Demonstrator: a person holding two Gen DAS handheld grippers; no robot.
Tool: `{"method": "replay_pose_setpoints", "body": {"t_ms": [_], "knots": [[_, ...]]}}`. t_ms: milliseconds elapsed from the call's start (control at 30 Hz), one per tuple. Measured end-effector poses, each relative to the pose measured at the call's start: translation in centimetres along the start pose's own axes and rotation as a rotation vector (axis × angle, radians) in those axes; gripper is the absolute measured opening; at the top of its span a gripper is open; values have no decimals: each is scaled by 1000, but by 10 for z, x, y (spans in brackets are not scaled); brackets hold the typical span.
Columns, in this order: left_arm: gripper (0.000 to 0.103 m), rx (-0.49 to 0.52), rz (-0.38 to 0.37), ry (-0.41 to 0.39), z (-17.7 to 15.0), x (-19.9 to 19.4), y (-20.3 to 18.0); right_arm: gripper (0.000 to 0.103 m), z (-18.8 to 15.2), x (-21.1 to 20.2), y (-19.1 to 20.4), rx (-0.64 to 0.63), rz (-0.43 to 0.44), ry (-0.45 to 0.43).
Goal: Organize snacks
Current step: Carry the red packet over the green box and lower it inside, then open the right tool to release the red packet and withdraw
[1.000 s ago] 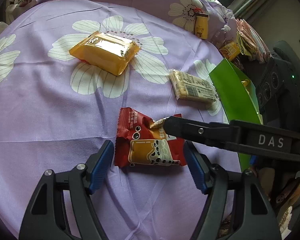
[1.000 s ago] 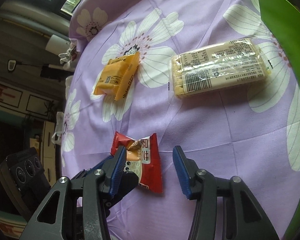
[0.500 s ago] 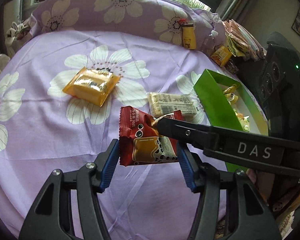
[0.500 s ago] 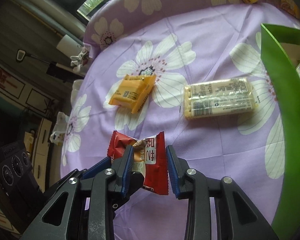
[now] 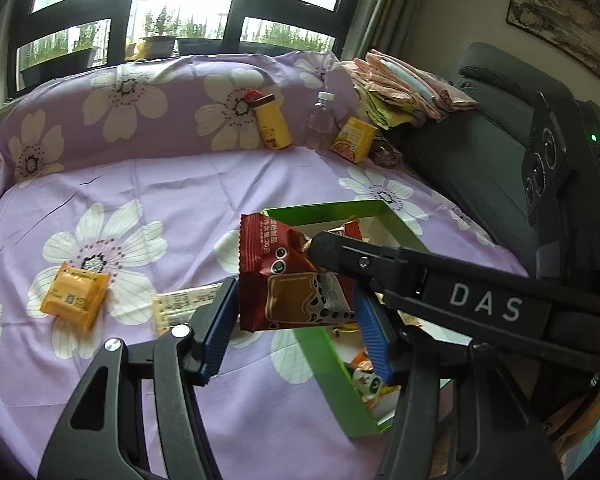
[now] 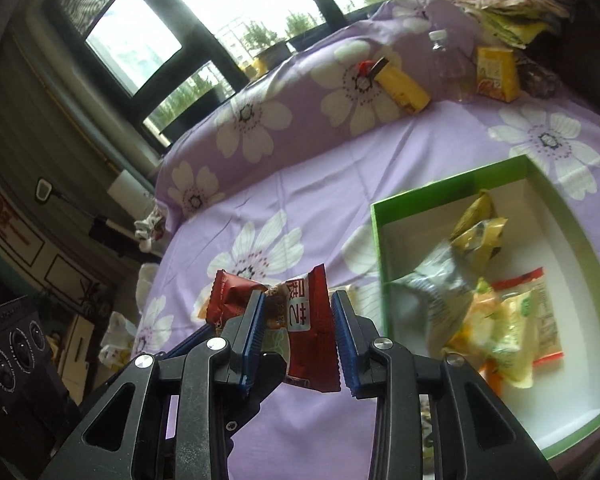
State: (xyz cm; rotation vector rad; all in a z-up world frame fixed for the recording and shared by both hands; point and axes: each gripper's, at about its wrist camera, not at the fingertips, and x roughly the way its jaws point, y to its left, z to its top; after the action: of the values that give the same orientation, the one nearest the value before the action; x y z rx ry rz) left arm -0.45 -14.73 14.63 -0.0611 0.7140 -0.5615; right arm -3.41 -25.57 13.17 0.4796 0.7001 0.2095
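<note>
Purple floral cloth (image 5: 180,208) half-hidden behind red packet (image 5: 288,280).

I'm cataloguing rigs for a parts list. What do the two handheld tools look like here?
Both are matte black plastic with triangular cut-outs and silver screw heads. Each carries two blue ribbed pads. The left tool shows this in its own view; the right tool matches, and its side bears white "DAS" lettering. No cables, hands or sleeves show.
</note>
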Motion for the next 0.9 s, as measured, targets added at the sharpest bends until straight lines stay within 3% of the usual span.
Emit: {"method": "replay_pose_setpoints", "body": {"t_ms": [367,700,900], "knots": [[57,68,-81,82,11,66,-64,41,15,-29,-78,137,-139,-61],[57,21,-120,204,-1,111,-65,43,13,-13,-122,293,-191,-12],[57,26,-122,222,-1,118,-70,46,11,-5,-128,309,-260,19]]}}
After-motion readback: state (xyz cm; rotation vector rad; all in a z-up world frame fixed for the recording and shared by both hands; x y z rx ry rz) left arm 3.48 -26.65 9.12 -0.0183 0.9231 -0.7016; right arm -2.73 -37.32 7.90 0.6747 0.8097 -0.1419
